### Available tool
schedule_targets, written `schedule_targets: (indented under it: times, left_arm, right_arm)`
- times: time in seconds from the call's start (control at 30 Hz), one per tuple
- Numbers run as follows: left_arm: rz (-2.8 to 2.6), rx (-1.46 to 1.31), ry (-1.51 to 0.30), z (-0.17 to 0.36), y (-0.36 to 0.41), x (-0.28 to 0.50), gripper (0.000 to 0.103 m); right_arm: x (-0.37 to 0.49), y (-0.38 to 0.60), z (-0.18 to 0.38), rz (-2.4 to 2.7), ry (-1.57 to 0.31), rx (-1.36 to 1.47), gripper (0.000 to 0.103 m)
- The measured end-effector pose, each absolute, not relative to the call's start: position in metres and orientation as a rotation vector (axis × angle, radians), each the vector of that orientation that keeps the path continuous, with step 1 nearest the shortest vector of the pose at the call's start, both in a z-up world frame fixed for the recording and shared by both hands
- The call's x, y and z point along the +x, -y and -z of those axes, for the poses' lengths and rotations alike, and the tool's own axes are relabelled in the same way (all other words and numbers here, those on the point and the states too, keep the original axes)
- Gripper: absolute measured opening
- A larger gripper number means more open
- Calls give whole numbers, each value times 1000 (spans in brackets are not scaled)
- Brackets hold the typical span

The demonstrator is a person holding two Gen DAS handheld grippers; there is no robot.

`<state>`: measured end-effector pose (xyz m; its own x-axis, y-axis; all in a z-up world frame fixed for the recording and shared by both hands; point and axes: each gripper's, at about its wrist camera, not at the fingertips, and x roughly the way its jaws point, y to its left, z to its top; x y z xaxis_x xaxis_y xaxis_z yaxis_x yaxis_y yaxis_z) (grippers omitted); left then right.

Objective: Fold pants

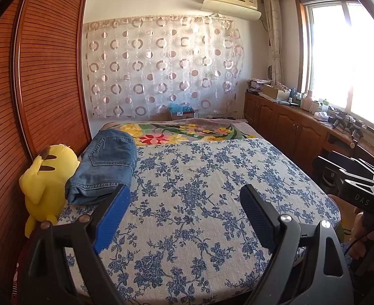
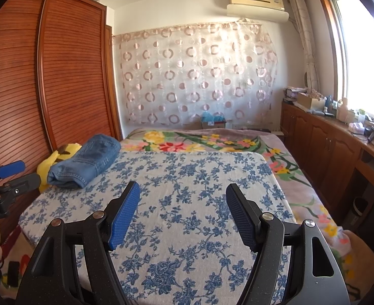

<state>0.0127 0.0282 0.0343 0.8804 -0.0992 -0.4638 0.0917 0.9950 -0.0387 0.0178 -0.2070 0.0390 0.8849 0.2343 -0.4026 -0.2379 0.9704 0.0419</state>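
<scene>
Blue denim pants lie folded in a compact stack at the far left of the blue-flowered mat, against a yellow plush toy. They also show in the right wrist view. My left gripper is open and empty, held over the mat just right of and nearer than the pants. My right gripper is open and empty above the middle of the mat. It also shows at the right edge of the left wrist view, and the left gripper shows at the left edge of the right wrist view.
The mat lies on a bed with a flowered blanket. A wooden slatted wardrobe stands along the left. Wooden cabinets with clutter on top run under the window on the right. A patterned curtain hangs at the back.
</scene>
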Motion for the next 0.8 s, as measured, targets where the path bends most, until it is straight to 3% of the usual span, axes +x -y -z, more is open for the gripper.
schedule_targets:
  times: [0.8]
  left_arm:
    - [101,-15,-480,-36,-28,12,89]
  right_arm:
    - [16,206,-38,-246,-421,-9,72]
